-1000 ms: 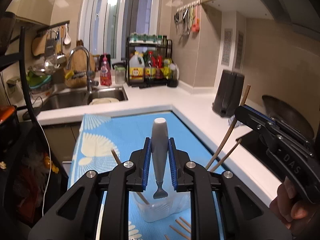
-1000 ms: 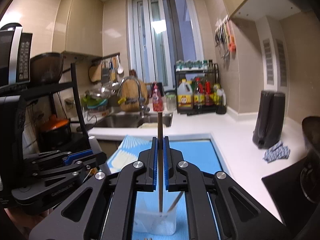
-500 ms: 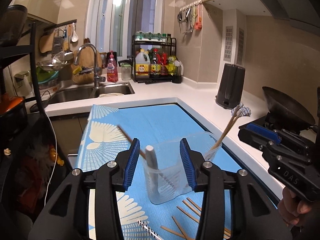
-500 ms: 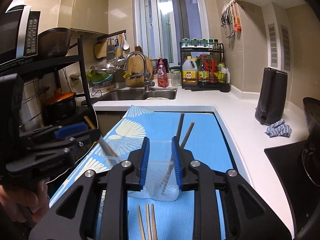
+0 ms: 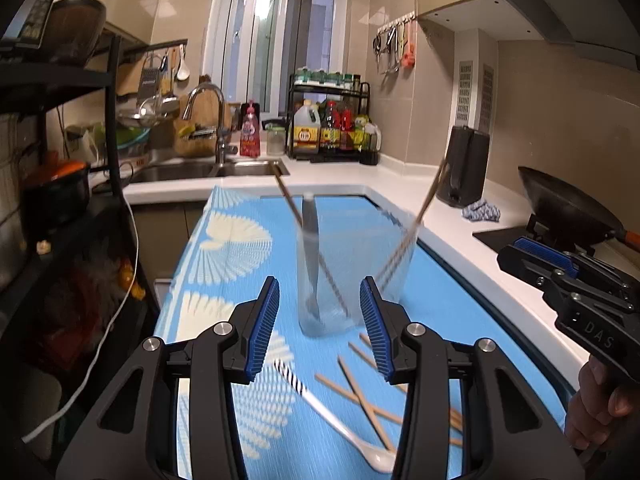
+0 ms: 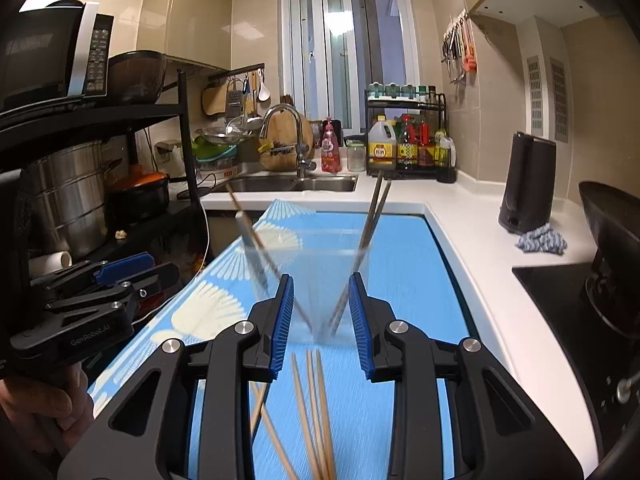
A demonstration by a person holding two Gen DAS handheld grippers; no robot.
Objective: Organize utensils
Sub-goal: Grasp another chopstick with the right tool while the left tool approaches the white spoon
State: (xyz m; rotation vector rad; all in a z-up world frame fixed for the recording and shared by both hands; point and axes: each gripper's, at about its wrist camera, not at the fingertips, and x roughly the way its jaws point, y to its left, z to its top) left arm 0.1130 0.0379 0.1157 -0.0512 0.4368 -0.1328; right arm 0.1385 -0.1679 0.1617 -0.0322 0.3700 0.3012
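A clear plastic cup (image 5: 352, 272) stands on the blue patterned mat (image 5: 240, 248). It holds a white spoon (image 5: 309, 240) and wooden chopsticks (image 5: 416, 224) leaning outward. My left gripper (image 5: 319, 324) is open and empty, pulled back just in front of the cup. On the mat lie a white spoon with a striped handle (image 5: 336, 412) and several loose chopsticks (image 5: 364, 392). In the right wrist view the cup (image 6: 320, 280) sits just ahead of my open, empty right gripper (image 6: 320, 320), with loose chopsticks (image 6: 316, 408) below it.
A sink with a tap (image 6: 296, 180) and a rack of bottles (image 6: 408, 148) stand at the back. A black kettle (image 6: 528, 184) and a cloth (image 6: 542, 240) sit on the right counter. A wok (image 5: 564, 204) is on the hob. A black shelf with pots (image 6: 80, 200) is on the left.
A second ago the left gripper held the white spoon and the right a chopstick above the cup. Both opened and dropped them in. Both grippers have since drawn back and lower.
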